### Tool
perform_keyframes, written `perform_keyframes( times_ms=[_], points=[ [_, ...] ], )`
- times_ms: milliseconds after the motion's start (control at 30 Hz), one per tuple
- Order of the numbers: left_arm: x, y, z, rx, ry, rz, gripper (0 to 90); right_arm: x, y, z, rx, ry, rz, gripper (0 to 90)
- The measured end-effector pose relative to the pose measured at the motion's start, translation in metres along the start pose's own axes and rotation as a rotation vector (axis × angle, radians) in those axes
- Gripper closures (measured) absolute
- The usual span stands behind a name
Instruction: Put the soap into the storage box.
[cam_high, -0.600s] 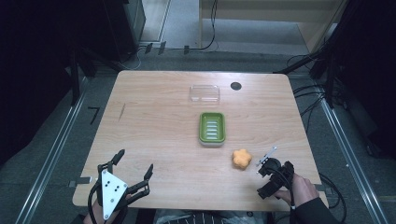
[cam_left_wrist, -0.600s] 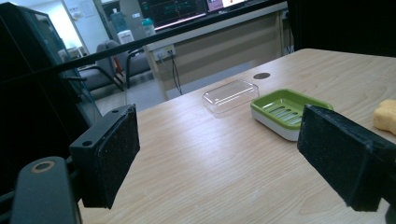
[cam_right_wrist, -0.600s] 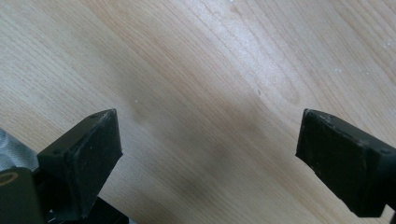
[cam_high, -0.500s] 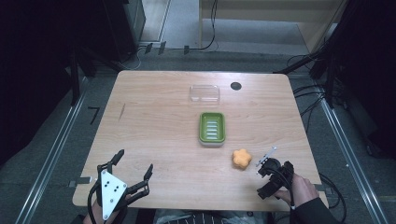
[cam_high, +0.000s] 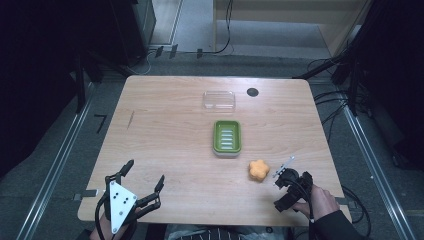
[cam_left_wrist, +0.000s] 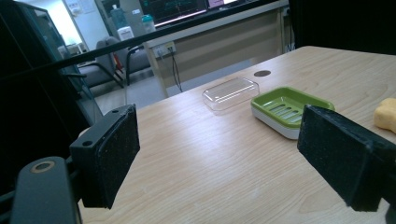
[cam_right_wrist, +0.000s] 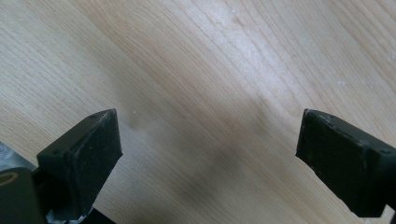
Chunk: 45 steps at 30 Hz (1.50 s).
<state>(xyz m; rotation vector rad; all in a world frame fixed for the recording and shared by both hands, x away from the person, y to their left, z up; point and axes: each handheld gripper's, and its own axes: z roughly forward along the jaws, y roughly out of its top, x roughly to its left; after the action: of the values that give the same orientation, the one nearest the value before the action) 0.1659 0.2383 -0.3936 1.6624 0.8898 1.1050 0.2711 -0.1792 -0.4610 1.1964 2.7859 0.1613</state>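
- Down at the near left corner of the pale wooden counter (cam_high: 165, 130), the left gripper (cam_high: 142, 182) hangs just over the front edge, its grey three-cornered plate facing up and its black jaws spread wide with nothing between them.
- Its own view confirms it: the two padded jaws stand well apart, bare wood in the gap, looking out across the counter.
- Over on the near right, a hand (cam_high: 320, 200) in a dark sleeve holds the right gripper (cam_high: 285, 172), tipped down toward the wood.
- In the right gripper view the jaws are spread wide too, nothing pinched, just wood grain and a soft shadow beneath them.
- Just beside that gripper, on its left, sits the small orange flower-shaped sponge (cam_high: 258, 170), lying on the counter and not touching the jaws; it peeks in at the right edge of the left gripper view (cam_left_wrist: 386, 114).
- A step farther back, near the middle, there's the green rectangular soap dish (cam_high: 227, 138) with a slotted floor and a white base, seen low and close in the left gripper view (cam_left_wrist: 289, 106).
- Beyond it lies the clear plastic rectangular lid (cam_high: 219, 100), flat on the wood, apart from the dish.
- Right of the lid, close to the far edge, a small dark round hole (cam_high: 252, 92) marks the counter.
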Motion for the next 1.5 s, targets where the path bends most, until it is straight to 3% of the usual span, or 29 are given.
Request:
perform_keyframes(
  times_ms=[700,1500],
  points=[
    [0.0,-0.001,0.001,0.005,-0.006,0.007,13.0,-0.004,0.033,-0.001,-0.076,-0.013,-0.05,5.7],
    [0.001,-0.001,-0.002,0.0,0.0,0.007,13.0,-0.007,0.063,0.008,-0.08,0.034,-0.094,0.1]
  ],
)
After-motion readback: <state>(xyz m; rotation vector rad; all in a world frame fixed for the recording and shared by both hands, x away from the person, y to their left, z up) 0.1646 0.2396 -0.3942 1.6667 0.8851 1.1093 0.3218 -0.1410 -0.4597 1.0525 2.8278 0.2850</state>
